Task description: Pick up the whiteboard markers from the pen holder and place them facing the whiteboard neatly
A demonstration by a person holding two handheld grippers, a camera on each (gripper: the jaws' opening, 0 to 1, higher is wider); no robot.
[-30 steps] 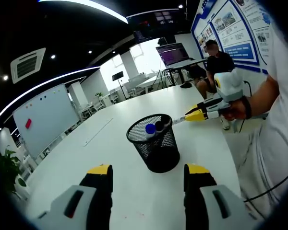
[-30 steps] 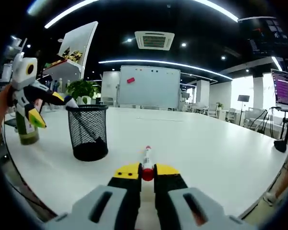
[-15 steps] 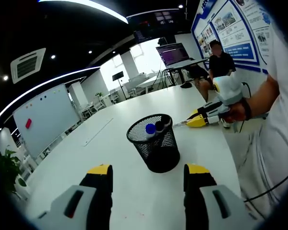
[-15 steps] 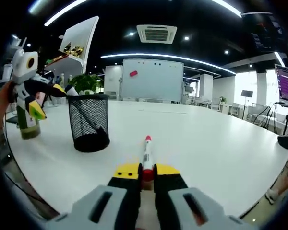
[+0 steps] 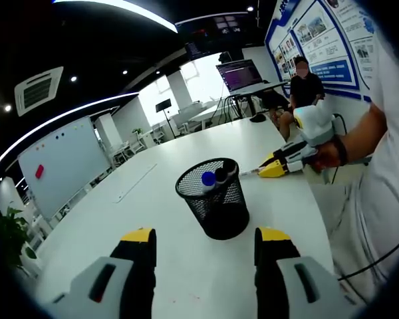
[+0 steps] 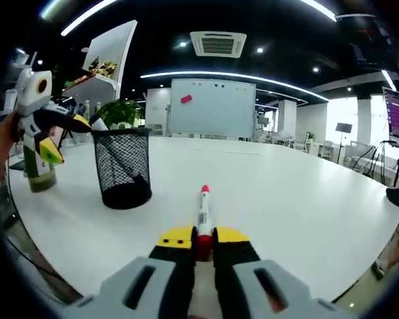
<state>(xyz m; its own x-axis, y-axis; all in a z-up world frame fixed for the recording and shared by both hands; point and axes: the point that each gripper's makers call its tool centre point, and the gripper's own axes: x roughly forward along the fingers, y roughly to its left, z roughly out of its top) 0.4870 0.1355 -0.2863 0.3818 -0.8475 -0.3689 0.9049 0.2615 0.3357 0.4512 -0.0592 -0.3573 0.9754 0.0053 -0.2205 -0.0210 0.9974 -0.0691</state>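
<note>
A black mesh pen holder [image 5: 216, 203] stands on the white table [image 5: 166, 199], just beyond my open left gripper [image 5: 206, 235]. A blue-capped marker [image 5: 208, 178] and a black-capped marker [image 5: 221, 175] stick up inside it. My right gripper [image 6: 196, 236] is shut on a red-capped marker [image 6: 203, 211], held low over the table with its tip pointing at the whiteboard [image 6: 213, 108]. In the left gripper view, the right gripper [image 5: 274, 166] sits to the right of the holder. In the right gripper view, the holder [image 6: 123, 166] is at the left, with the left gripper [image 6: 65, 136] behind it.
A green bottle [image 6: 38, 176] and a potted plant [image 6: 116, 113] stand near the table's left edge. A person [image 5: 306, 73] sits by a monitor [image 5: 238, 73] at the far end. Broad bare tabletop [image 6: 286, 199] stretches toward the whiteboard.
My right gripper has dropped lower toward the table with the red-capped marker and shifted a little away from the holder. The left gripper has stayed still.
</note>
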